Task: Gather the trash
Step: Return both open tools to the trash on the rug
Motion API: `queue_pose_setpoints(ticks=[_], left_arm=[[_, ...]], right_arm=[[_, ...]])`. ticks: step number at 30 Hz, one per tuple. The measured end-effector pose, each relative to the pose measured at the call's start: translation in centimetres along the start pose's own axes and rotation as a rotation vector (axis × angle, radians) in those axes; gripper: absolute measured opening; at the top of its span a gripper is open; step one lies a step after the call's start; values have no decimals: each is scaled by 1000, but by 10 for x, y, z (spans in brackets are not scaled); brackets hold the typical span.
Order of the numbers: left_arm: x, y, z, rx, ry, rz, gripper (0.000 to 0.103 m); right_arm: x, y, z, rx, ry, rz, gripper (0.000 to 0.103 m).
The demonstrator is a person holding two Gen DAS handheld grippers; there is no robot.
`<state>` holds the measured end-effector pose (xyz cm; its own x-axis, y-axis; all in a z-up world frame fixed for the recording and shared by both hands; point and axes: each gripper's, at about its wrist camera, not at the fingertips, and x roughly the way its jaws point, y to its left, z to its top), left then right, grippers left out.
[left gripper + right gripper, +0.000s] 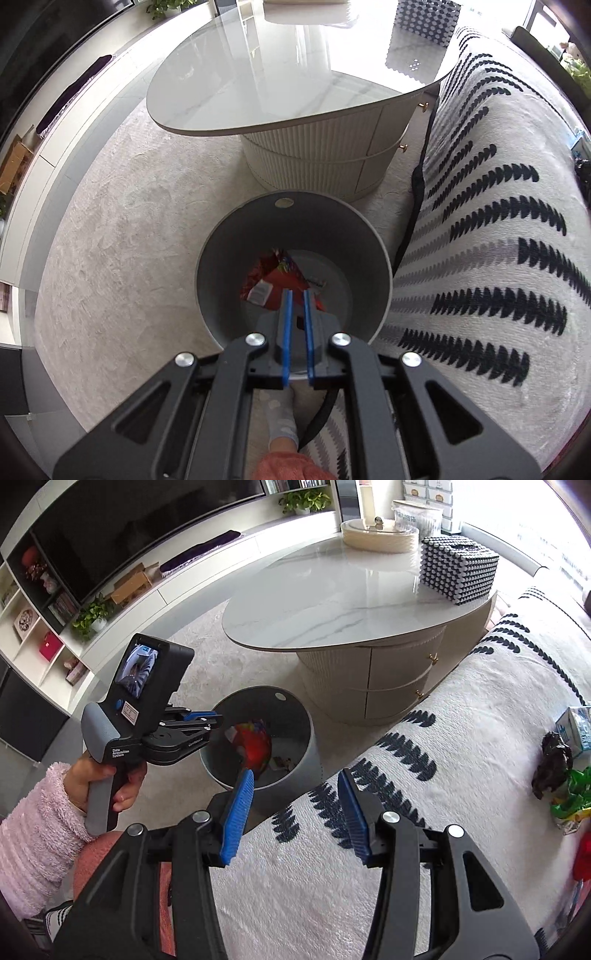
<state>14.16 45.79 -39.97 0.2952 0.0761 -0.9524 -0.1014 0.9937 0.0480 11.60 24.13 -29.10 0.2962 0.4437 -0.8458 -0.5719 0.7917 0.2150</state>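
Note:
A round grey bin [291, 229] stands on the carpet beside the sofa, also in the right wrist view [306, 720]. Red and colourful wrappers [275, 277] lie in its bottom [255, 744]. My left gripper [297, 293] hangs over the bin's mouth with its blue fingers nearly together and nothing between them; it shows from the side in the right wrist view [218, 716]. My right gripper [295, 775] is open and empty over the sofa's front edge. On the sofa at the right lie a black crumpled bag [552, 764], a green wrapper [572, 801], a small carton [576, 731] and something red [583, 856].
A white patterned blanket [406, 812] covers the sofa. An oval marble coffee table [332, 602] stands behind the bin, with a dotted tissue box [458, 568] and a round tray [380, 535]. A TV unit with shelves [48, 627] lines the far wall.

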Motion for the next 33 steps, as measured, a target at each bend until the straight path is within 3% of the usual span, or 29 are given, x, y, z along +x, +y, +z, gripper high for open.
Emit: queue_pose_setpoints(ticks=[3,5,6,7,9,13,18,23,28,33], left_arm=[[-18,-9,0,-13,-4,-32,10],[-31,-15,-2,-24,-5,-51,28],[-39,-20,-4,-25,-12,-54,46],[-48,-26,-6,-25,-23,-53,56],[-64,-40,-11,-23,-33,-58,58],[-97,-75,-20,0,-44,-58,60],[-135,-131,-33,50,-85,-53,68],[-162,-195,-37,112,-140,-87,69],[-168,-258,-29,197,-175,-110,69],[-154,-303,-12,241,-188,-130,69]], right_arm=[[-16,-10,-8,19,-19,-10,46],[-30,-18,-13,34,-33,-17,46],[-37,-22,-15,42,-39,-20,46],[-45,-26,-18,51,-46,-22,46],[-60,-33,-24,69,-58,-32,46],[-91,-56,-42,106,-71,-68,56],[-125,-93,-71,145,-62,-144,56],[-161,-142,-106,216,-74,-234,56],[-179,-196,-130,289,-78,-293,56],[-173,-240,-120,343,-103,-309,56]])
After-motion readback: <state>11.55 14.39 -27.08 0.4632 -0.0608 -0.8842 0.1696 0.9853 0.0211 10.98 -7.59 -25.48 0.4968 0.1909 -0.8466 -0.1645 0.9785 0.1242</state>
